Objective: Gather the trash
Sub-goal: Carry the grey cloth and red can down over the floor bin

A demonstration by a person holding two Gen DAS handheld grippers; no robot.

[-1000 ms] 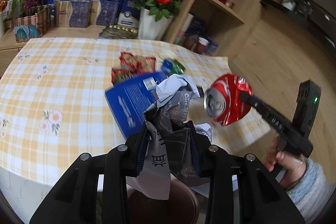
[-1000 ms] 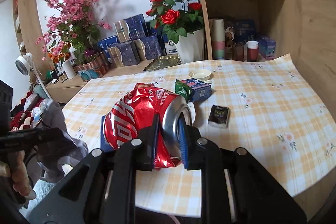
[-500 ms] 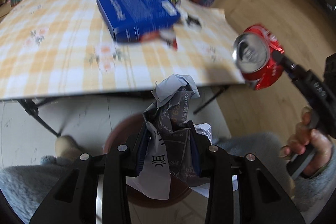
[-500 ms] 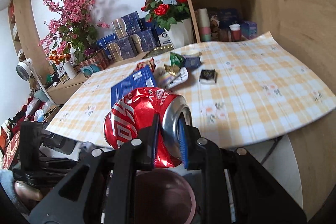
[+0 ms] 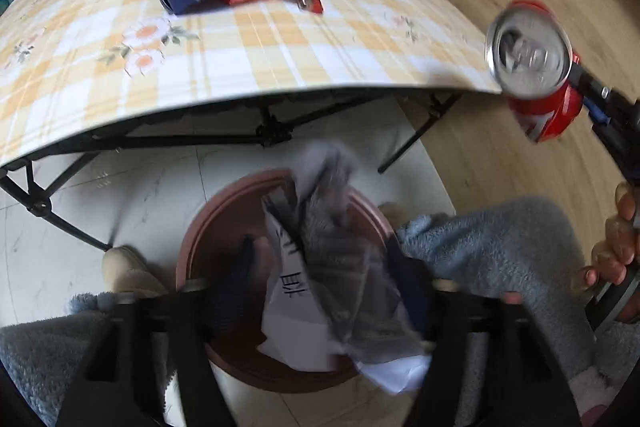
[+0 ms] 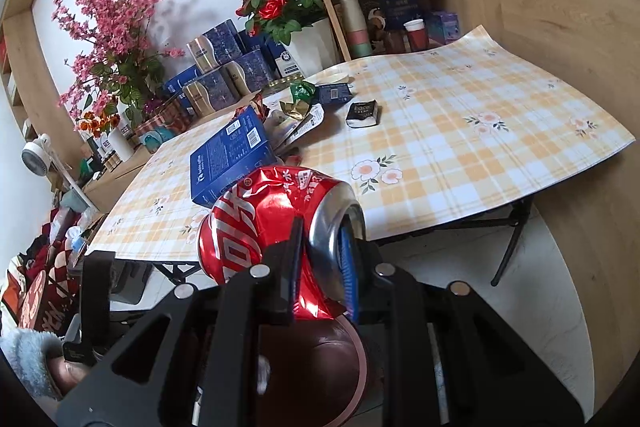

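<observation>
Crumpled paper (image 5: 336, 267) hangs blurred between the left tongs (image 5: 320, 291), whose jaws have just been opening wide, angled down over the bin (image 5: 208, 219). Right tongs (image 6: 320, 267), at 2 o'clock, pinch the can (image 6: 264, 223).

Red roses in white pot (image 6: 308, 43) seen at back w/ pink blossom bouquet (image 6: 108, 39) to its left; stacked paper cups (image 6: 354, 27) kept on shelf; small fan (image 6: 36, 157) at far left.
</observation>
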